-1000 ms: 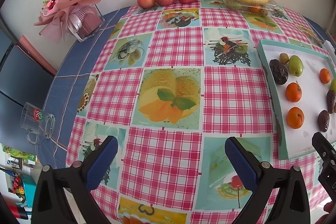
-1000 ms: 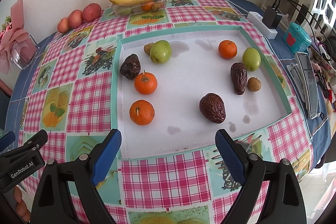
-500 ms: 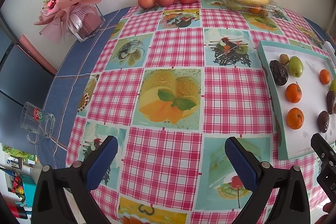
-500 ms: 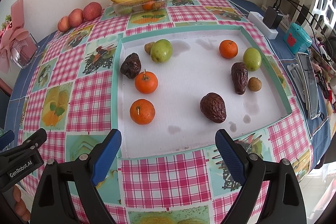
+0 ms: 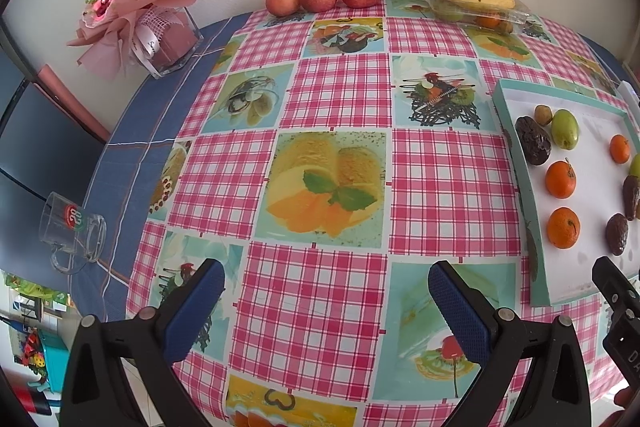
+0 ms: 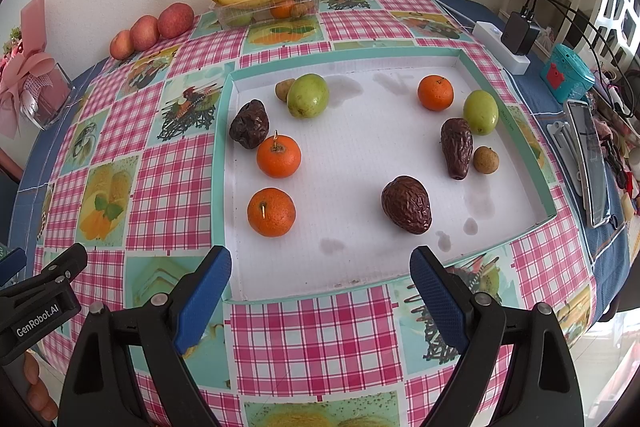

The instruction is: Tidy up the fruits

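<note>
Low in both frames, the left gripper [image 5: 326,301] and right gripper [image 6: 320,289] gape empty. Probably best: centre the right over the nearest round orange tangerine [image 6: 271,211] in the shallow teal-rimmed white tray [image 6: 218,187], then squeeze gently.

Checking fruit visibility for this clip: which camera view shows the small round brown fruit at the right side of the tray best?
The right wrist view: the small brown fruit sits in plain sight on the tray, beside the long wrinkled dark fruit. The left wrist view cuts off that side of the tray at its frame edge, so this fruit does not show there.
</note>
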The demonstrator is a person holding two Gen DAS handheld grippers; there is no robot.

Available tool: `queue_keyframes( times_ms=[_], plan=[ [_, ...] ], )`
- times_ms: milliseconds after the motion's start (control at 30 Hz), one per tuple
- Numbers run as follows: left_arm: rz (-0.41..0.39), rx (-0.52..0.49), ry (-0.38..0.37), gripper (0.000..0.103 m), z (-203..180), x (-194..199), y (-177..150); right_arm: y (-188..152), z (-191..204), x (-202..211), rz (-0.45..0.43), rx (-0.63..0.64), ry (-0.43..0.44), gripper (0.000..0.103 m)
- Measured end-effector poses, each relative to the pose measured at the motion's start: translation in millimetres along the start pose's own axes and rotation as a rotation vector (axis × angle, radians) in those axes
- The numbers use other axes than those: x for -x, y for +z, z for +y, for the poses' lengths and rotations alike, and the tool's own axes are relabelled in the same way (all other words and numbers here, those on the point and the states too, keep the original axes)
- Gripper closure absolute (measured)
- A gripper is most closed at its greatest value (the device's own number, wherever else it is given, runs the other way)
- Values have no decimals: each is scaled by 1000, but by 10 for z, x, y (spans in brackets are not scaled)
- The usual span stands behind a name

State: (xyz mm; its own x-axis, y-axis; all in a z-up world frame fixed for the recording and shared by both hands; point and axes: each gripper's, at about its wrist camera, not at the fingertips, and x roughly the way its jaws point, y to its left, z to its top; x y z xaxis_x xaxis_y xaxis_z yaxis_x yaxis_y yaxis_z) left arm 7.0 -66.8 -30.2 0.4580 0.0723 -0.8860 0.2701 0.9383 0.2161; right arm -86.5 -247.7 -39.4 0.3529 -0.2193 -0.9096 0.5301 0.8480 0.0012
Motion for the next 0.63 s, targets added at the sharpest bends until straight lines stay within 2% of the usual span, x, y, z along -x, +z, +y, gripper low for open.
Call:
queue_keyframes(
  times_ms=[633],
  plan=[
    [1, 22, -7, 0, 32, 7, 6, -9, -1, -4, 1, 1, -1, 12]
  ],
)
